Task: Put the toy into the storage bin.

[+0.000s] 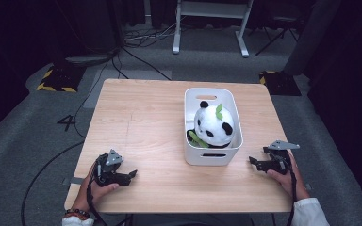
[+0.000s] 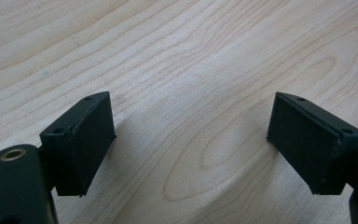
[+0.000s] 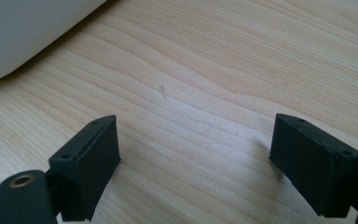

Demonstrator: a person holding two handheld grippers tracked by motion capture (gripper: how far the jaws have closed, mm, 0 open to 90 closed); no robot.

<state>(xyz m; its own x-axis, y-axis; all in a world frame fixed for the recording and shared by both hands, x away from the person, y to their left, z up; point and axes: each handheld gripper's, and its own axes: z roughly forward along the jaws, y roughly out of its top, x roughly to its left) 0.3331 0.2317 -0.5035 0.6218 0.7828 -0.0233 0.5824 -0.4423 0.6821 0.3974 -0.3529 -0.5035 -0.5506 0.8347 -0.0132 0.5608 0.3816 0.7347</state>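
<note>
Bin: one white bin (image 1: 191, 136), right of centre on the table (image 1: 141, 122)
Panda: one plush panda (image 1: 213, 125) inside it — green bits, probably leaves
Left gripper (image 1: 131, 175): near-left, jaws spread, nothing between
Right gripper (image 1: 253, 161): near-right — jaws spread too

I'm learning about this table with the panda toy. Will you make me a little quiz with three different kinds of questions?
1. True or false: the panda toy sits inside the white bin.
2. Which tool lies nearer the bin? A) the left tool B) the right tool
3. Fill in: the jaws of both tools are spread ____ with only bare wooden table between them.

Key
1. True.
2. B; the bin's white wall shows in the right gripper view.
3. Open.
</note>
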